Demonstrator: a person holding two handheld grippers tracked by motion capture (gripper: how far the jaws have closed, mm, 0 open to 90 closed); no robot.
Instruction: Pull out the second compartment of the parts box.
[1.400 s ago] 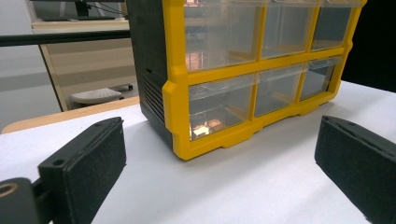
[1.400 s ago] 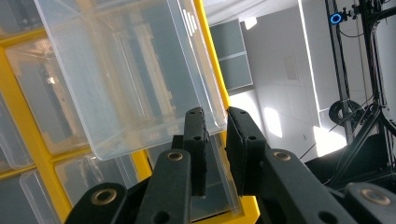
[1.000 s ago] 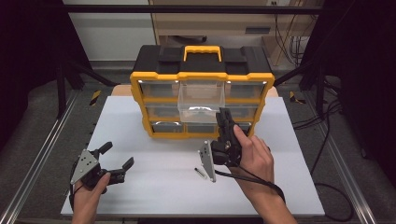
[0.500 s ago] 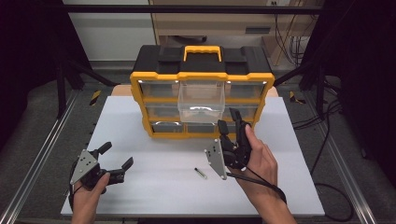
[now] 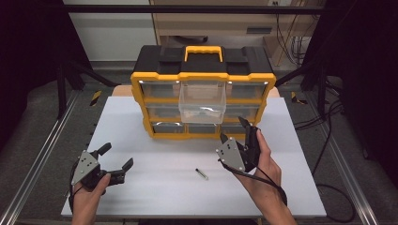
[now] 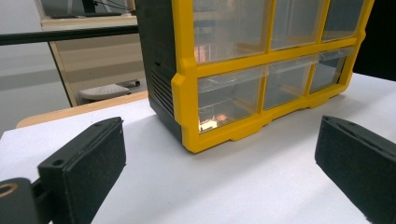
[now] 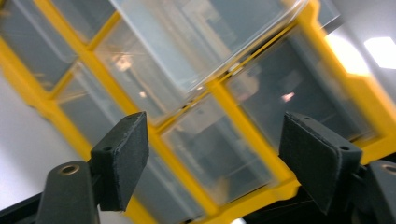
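High view has the right claw (image 5: 236,131), jaws just opened and empty, near the organizer (image 5: 203,93), its drawer (image 5: 202,101) pulled out, the screw (image 5: 202,174) on the counter (image 5: 155,197); next likely calls for picking it up.

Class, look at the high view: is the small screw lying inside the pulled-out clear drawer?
No: the small screw lies on the white table, in front of the organizer, well outside the pulled-out clear drawer.

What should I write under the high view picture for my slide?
Right hand-held gripper, jaws open, faces the yellow drawer organizer; a small screw lies on the white table.
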